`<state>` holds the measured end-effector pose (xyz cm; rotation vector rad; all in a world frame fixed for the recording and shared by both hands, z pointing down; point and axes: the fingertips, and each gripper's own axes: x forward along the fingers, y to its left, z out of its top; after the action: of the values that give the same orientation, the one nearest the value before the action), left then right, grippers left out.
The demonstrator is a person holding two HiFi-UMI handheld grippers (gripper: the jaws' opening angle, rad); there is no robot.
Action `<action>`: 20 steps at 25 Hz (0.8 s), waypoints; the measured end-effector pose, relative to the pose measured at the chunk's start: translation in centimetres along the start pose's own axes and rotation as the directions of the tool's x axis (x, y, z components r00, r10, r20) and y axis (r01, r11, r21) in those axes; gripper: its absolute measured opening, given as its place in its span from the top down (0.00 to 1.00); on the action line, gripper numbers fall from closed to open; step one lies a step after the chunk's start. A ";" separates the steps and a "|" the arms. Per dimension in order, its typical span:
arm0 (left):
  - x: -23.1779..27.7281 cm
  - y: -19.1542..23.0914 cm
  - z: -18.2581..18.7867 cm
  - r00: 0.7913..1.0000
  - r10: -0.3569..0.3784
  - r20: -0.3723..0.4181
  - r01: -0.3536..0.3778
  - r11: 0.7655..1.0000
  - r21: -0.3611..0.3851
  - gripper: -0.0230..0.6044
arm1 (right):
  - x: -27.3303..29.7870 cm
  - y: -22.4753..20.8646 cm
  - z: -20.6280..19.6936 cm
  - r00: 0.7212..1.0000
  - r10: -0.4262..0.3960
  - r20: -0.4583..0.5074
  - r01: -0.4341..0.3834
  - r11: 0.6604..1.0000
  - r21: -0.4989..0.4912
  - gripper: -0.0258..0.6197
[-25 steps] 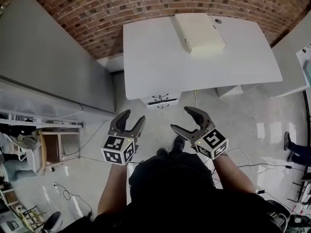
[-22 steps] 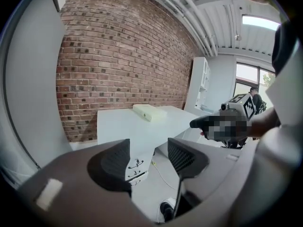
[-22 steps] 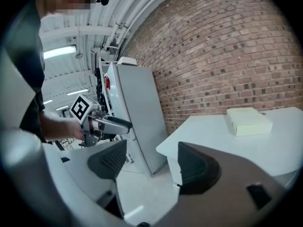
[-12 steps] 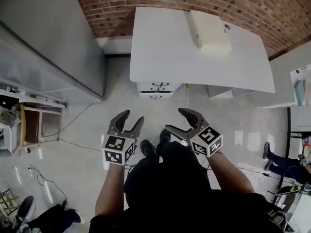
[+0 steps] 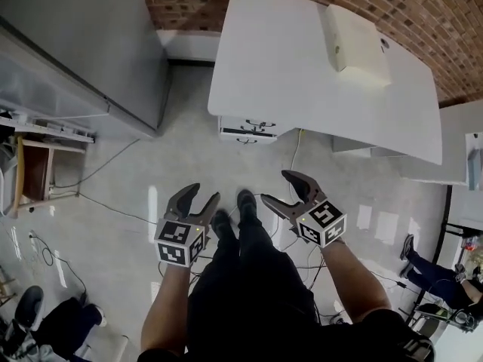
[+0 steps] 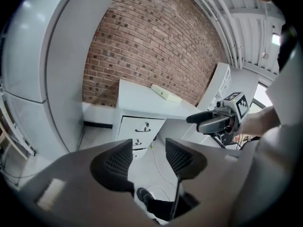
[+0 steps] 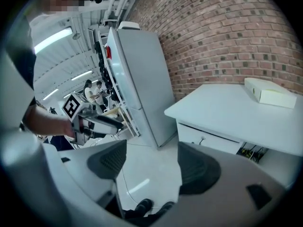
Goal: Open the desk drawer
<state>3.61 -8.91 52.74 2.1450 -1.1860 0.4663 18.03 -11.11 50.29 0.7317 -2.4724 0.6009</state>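
The white desk [image 5: 302, 66] stands against the brick wall, and its drawer unit [image 5: 247, 129] with dark handles sits under the front edge. The drawers look closed. Both grippers hang over the floor well short of the desk, near my shoes. My left gripper [image 5: 202, 194] is open; its jaws have just been closing a little with nothing between them. My right gripper [image 5: 281, 188] is open and empty. The left gripper view shows the drawer fronts [image 6: 139, 129] ahead beyond the open left gripper [image 6: 149, 152]. The right gripper view shows the desk [image 7: 236, 108] past the open right gripper [image 7: 151, 160].
A cream flat box [image 5: 355, 40] lies on the desk top. A tall grey cabinet [image 5: 75, 44] stands to the left of the desk. Cables [image 5: 113, 202] run across the glossy floor. Another person's shoe [image 5: 411, 246] shows at the right.
Both grippers have sunk toward the floor. The desk has shifted up and to the right in the head view. The left jaws stand a little narrower.
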 end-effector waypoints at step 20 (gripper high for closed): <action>11.9 6.2 -8.1 0.999 -0.015 -0.052 0.016 1.000 0.018 0.61 | 14.1 -13.8 -10.3 0.978 -0.106 -0.182 0.054 0.961 -0.270 0.43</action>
<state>4.64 -13.30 67.80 2.1435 -1.1398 0.5248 19.11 -21.47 69.97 0.6319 -2.2710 0.2891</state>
